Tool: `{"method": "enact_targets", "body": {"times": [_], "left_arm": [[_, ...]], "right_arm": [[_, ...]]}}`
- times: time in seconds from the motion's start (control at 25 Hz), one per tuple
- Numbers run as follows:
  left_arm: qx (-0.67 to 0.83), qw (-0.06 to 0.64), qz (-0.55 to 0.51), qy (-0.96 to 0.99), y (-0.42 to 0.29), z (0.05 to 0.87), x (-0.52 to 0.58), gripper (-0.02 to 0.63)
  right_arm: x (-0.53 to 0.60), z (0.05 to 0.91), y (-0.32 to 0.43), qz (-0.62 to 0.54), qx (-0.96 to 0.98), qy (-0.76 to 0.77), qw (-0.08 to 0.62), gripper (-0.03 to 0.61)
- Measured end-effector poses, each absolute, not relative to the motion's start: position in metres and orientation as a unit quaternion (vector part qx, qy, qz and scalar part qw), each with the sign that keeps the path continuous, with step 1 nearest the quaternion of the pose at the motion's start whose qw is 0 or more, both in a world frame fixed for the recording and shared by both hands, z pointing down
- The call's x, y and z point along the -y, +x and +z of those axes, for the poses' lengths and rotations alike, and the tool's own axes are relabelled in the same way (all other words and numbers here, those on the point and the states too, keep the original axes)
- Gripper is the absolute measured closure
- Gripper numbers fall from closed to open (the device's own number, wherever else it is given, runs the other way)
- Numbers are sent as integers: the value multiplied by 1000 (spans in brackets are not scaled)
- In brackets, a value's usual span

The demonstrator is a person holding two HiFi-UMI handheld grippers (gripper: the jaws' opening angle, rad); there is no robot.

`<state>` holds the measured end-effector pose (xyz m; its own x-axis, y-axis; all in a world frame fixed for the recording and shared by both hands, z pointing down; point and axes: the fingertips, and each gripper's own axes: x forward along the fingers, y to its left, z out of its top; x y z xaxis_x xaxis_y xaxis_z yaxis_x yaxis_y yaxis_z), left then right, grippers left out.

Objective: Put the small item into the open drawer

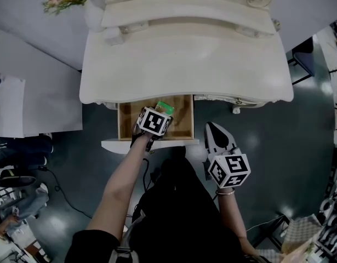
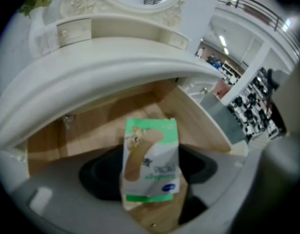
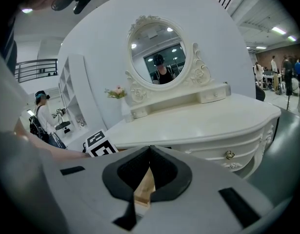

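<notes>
Head view: packet (image 1: 165, 106) is held by left gripper (image 1: 160, 112) over the open drawer (image 1: 124, 126), just before the desk (image 1: 184, 64) edge. Right gripper (image 1: 213, 129) is seen beside the drawer front.
Left gripper view: packet is clamped upright between the jaws.
Right gripper view: jaws are closed, empty; mirror (image 3: 162, 57) ahead.

Black short-sleeved top (image 1: 179, 212), thin wrist bracelet (image 1: 226, 191)

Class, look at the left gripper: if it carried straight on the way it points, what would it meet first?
Probably the light wooden floor of the open drawer, near its back wall; depth is unclear. The left gripper holds a green-and-white packet in its jaws.
</notes>
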<state>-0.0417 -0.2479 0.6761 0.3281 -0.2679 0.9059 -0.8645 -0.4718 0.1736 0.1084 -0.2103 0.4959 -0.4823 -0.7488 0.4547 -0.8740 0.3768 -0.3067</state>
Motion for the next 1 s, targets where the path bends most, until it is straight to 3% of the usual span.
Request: {"method": "enact_targets", "body": {"times": [1.0], "left_arm": [[338, 303, 501, 737, -32, 712, 263, 254]], "right_arm": [[214, 506, 114, 274, 823, 483, 124, 574]]}}
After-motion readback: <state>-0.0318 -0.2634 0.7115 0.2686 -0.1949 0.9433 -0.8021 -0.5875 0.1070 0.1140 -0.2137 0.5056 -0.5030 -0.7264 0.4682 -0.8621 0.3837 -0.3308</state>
